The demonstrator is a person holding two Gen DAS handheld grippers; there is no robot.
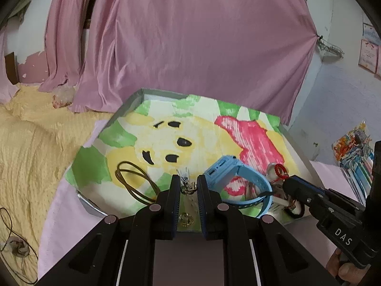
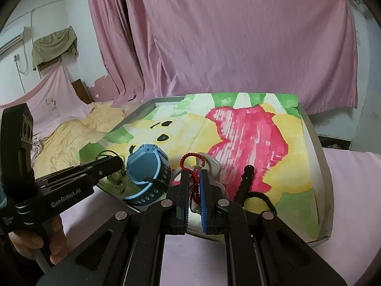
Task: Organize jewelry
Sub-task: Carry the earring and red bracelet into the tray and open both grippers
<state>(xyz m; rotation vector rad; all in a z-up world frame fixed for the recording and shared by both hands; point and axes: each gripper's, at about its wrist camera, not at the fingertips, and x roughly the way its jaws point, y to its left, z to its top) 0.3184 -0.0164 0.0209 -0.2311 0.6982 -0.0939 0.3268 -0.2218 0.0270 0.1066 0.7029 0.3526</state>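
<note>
Right claw (image 2: pixel 194 181), nearest the lens, is pinched on a red braided cord (image 2: pixel 191 164) whose loop rises above the fingertips. Left claw (image 1: pixel 188 186), jaws narrow, grips a small clear-and-gold trinket (image 1: pixel 187 184). Both work over a shallow tray (image 1: pixel 133 106) lined with a painted cloth, resting on a bed. Between the claws lies a blue watch (image 1: pixel 234 177); a brown cord loop (image 1: pixel 133 178) lies left, a black strap (image 2: pixel 245 183) right.

Blue watch (image 1: pixel 234 181), red braided cord (image 2: pixel 191 164), yellow-pink-green painted tray (image 2: pixel 319 147)
</note>
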